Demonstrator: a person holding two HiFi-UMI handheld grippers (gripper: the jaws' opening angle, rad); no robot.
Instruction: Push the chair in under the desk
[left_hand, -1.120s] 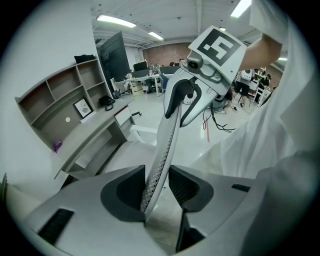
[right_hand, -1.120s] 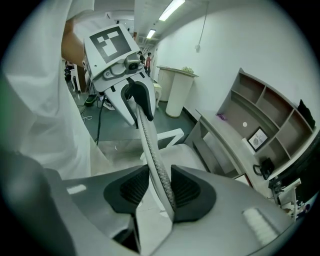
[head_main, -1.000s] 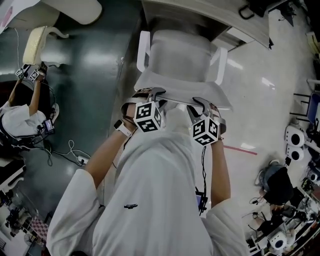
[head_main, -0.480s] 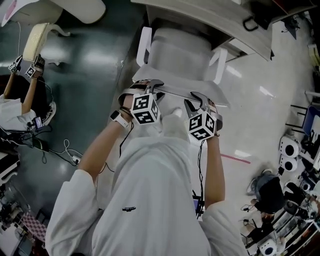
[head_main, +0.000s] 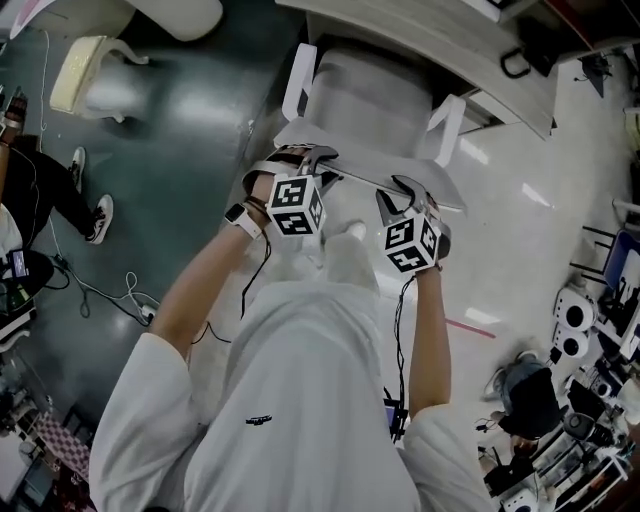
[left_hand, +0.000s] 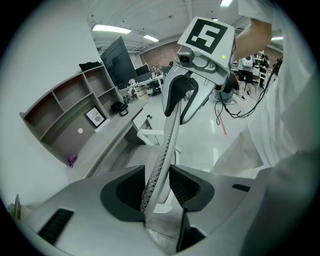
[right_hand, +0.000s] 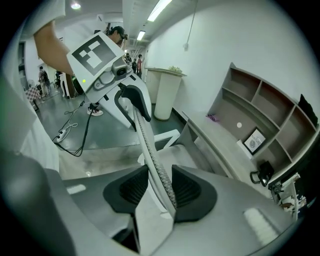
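Note:
A white office chair (head_main: 370, 100) with two armrests stands with its seat partly beneath the grey desk (head_main: 440, 45). The thin mesh backrest (head_main: 352, 186) faces me. My left gripper (head_main: 305, 160) is shut on the backrest's top edge near its left end. In the left gripper view the edge (left_hand: 167, 145) runs up between the dark pads of the left gripper (left_hand: 157, 182). My right gripper (head_main: 405, 190) holds the same edge further right. Its jaws are opening, but in the right gripper view the backrest (right_hand: 145, 140) still touches both pads of the right gripper (right_hand: 160, 187).
Open shelves (right_hand: 260, 115) sit on the desk, with a framed picture (right_hand: 255, 141) in one. A second pale chair (head_main: 85, 75) and a seated person's legs (head_main: 60, 200) are at the left. Cables (head_main: 110, 300) cross the dark floor. Equipment (head_main: 570, 320) crowds the right side.
Both grippers and the backrest have moved forward toward the desk. The seat is further beneath the desk edge than a second ago.

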